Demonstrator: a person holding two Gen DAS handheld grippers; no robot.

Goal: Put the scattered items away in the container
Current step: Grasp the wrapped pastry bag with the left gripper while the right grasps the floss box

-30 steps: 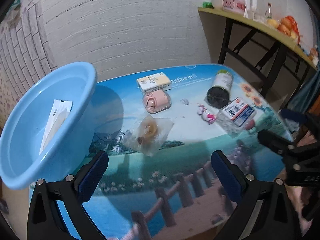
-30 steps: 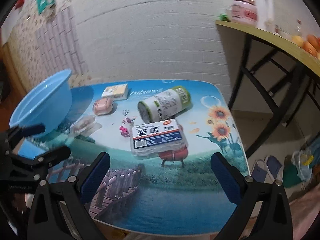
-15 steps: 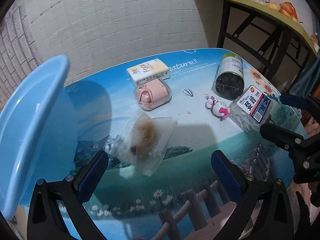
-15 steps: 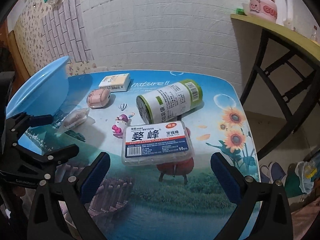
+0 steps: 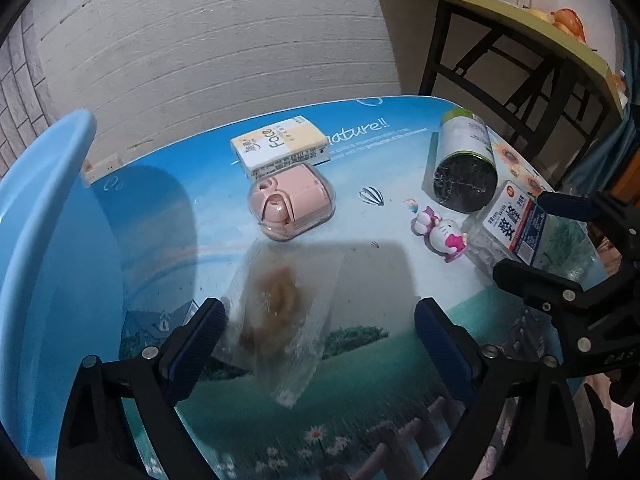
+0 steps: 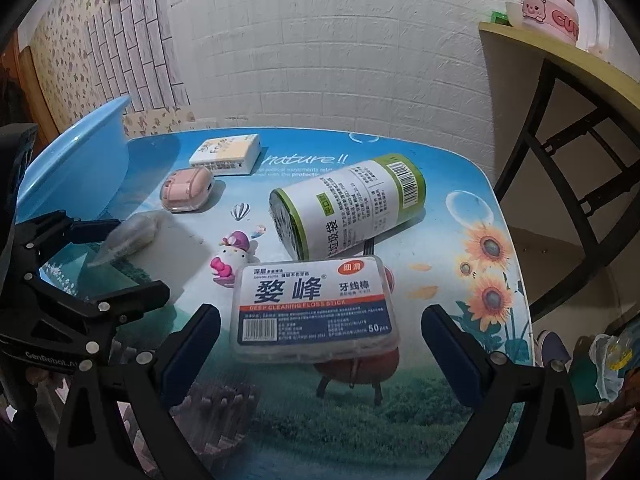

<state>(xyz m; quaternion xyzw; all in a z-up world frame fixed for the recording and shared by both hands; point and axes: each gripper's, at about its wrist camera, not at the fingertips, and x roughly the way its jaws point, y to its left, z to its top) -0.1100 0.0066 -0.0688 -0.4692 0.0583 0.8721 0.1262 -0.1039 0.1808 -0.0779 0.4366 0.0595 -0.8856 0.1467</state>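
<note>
Your left gripper (image 5: 316,330) is spread wide, its fingers on either side of the clear snack packet (image 5: 280,312), which lies flat on the printed table (image 5: 360,392). The left blue pad (image 5: 192,348) sits right at the packet's edge; whether it touches is hard to tell. The right pad stands apart from it. Past the packet at 12 o'clock sits the pink case (image 5: 292,206), and just behind that the tissue pack (image 5: 280,148). At 9 o'clock the blue basin (image 5: 52,240) fills the left side of that view, its wall close to the packet.

Your right gripper (image 6: 320,344) is also spread wide and holds nothing. The floss pick box (image 6: 316,308) lies between its fingers, flat on the table, with space on both sides. At 11 o'clock from the box, just beside it, stands the small cat figurine (image 6: 232,260). At 12 o'clock, touching or nearly touching the box's far edge, the green-and-white roll (image 6: 348,204) lies on its side. Farther off at 10 o'clock you can see the pink case, the tissue pack and the basin's rim, with your left gripper low at 9 o'clock.
</note>
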